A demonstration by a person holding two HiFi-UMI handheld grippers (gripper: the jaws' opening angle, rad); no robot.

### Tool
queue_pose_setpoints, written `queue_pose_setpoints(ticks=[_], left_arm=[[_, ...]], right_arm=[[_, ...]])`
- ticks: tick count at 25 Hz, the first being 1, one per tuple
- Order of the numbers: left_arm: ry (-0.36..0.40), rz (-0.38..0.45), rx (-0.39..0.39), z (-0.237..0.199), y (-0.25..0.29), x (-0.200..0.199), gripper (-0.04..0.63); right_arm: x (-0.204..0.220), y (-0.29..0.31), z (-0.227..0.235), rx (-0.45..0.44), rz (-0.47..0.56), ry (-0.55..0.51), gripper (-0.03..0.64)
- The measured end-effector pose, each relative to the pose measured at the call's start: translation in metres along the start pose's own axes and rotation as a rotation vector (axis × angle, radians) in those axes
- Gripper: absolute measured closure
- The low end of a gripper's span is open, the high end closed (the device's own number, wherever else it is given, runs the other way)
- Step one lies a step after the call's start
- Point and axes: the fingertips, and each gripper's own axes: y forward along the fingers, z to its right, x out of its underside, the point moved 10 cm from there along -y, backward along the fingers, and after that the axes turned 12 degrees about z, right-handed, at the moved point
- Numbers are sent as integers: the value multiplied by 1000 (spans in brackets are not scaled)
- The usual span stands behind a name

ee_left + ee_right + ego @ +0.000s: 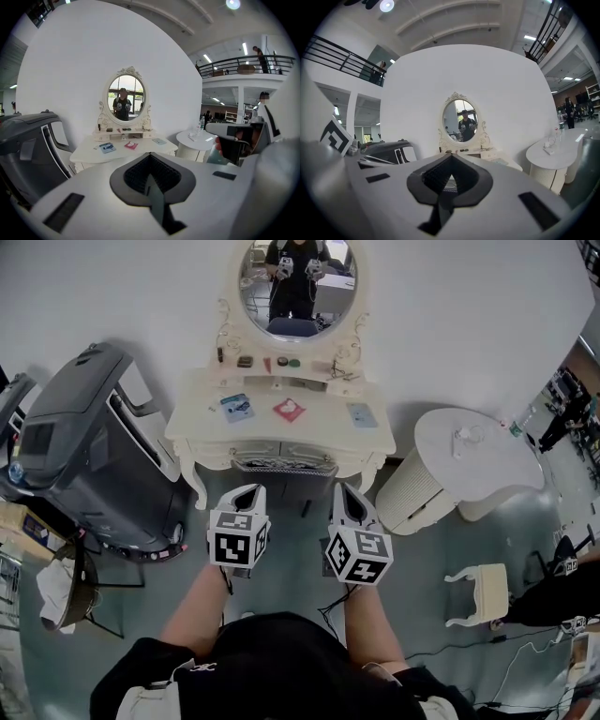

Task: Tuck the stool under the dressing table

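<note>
Head view: the stool [480, 593] stands on the floor well to the right of the right gripper [345, 491], apart from the bench [281, 432], so the tuck looks not yet begun. The 2 grippers, left gripper [251, 493] included, are clenched on nothing and face the bench.

The white worktop [323, 430] carries a blue packet [237, 407], a red packet [289, 410] and a pale blue card [361, 414], each lying apart.
</note>
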Motion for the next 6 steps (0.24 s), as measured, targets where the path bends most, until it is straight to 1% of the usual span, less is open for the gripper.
queue_pose_setpoints(ticks=[6], left_arm=[[20, 14, -10, 1, -5, 4, 591]], right_arm=[[9, -2, -4, 1, -20, -6, 607]])
